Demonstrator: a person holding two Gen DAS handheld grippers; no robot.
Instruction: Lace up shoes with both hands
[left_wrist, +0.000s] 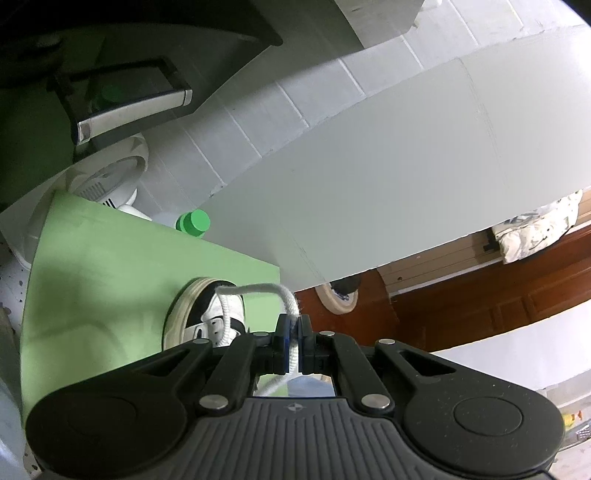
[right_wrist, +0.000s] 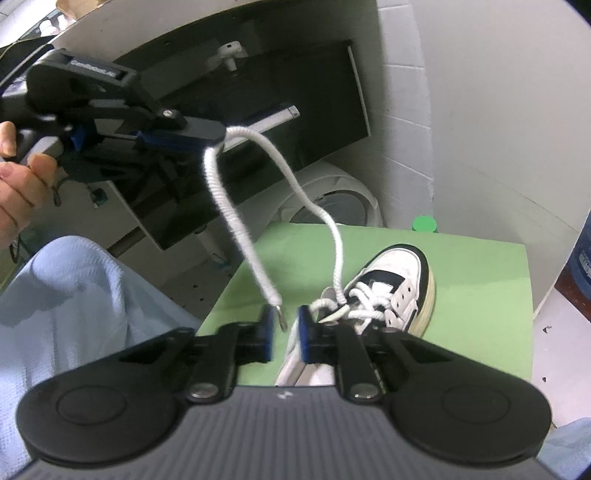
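Left gripper (left_wrist: 294, 334) clamped on white braided shoelace (right_wrist: 236, 206); right gripper (right_wrist: 284, 328) jaws apart around the lace's tip, above black-and-white sneaker (right_wrist: 399, 280) on green mat (right_wrist: 480, 295).

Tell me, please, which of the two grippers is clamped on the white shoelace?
The left gripper: its jaws pinch the white shoelace. The right gripper is open, the lace's tip dangling between its fingers.

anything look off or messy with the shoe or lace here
Nothing damaged. The white lace is only part threaded: the left gripper pinches it mid-length, high above the shoe, and its tipped end dangles between the open right gripper fingers, ungripped.
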